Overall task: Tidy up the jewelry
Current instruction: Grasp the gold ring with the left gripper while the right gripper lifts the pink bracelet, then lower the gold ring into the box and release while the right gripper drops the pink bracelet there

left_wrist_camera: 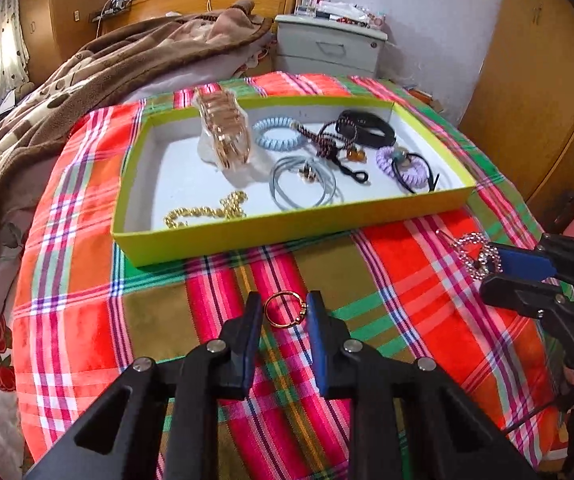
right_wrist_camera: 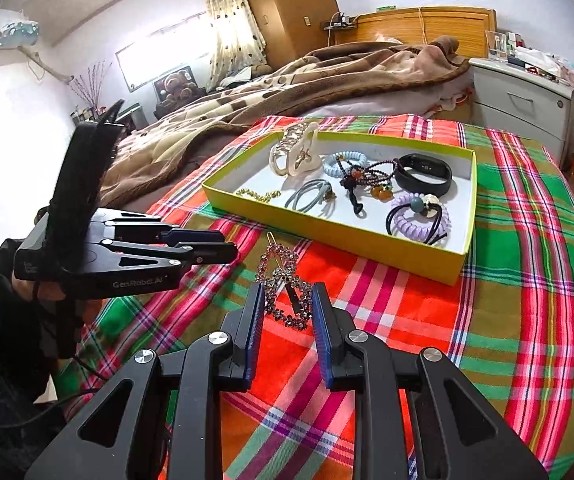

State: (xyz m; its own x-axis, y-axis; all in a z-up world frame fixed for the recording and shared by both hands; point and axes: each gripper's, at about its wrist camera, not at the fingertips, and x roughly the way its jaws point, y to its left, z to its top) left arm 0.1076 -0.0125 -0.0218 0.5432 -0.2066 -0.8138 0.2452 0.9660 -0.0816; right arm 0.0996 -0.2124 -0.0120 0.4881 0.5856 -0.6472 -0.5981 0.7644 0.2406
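A thin gold ring (left_wrist_camera: 285, 310) sits between the blue pads of my left gripper (left_wrist_camera: 283, 304), low over the plaid cloth (left_wrist_camera: 399, 264); both pads touch its sides. My right gripper (right_wrist_camera: 287, 296) is shut on a sparkly rhinestone hair clip (right_wrist_camera: 283, 280), also seen in the left wrist view as the hair clip (left_wrist_camera: 473, 250) in the right gripper (left_wrist_camera: 491, 268). Beyond both lies a yellow-green box (left_wrist_camera: 287, 236) holding a gold chain (left_wrist_camera: 207, 212), a clear hair claw (left_wrist_camera: 227, 136), spiral hair ties, a beaded bracelet and a black band (left_wrist_camera: 367, 128). The left gripper (right_wrist_camera: 229, 245) appears at the left of the right wrist view.
The plaid cloth covers a round surface that drops off at its edges. A brown blanket (left_wrist_camera: 87, 92) is heaped on the bed at the back left. A grey nightstand (left_wrist_camera: 329, 46) stands behind the box, with wooden wardrobes (left_wrist_camera: 535, 92) to the right.
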